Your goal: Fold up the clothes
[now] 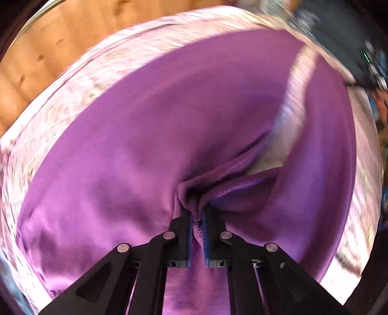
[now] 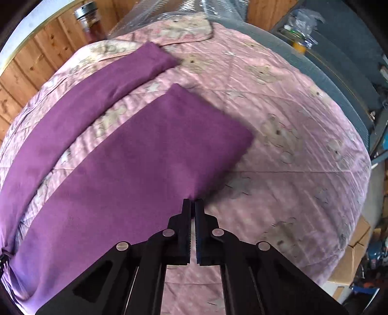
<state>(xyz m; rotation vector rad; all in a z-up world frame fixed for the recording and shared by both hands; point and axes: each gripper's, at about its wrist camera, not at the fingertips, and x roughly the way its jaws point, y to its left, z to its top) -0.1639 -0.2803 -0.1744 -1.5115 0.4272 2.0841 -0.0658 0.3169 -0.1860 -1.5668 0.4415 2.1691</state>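
Observation:
A purple garment [image 2: 150, 155] with two long legs lies spread on a pink quilt [image 2: 278, 169]. The far leg [image 2: 101, 82] runs toward the upper left; the near one is wider. My right gripper [image 2: 193, 202] is shut at the near leg's front edge, and the cloth's corner reaches into its fingertips. In the left wrist view the purple garment [image 1: 145, 145] fills most of the frame and puckers into folds at my left gripper [image 1: 197, 213], which is shut on a bunch of it. Purple cloth shows between the blue pads [image 1: 206, 237]. This view is motion-blurred.
The pink quilt [image 1: 72, 80] with bear prints covers a bed beside a wooden plank wall [image 2: 26, 67]. A glass jar [image 2: 91, 20] stands at the far left corner. Shelves with clutter [image 2: 339, 48] and cardboard boxes [image 2: 351, 261] line the right side.

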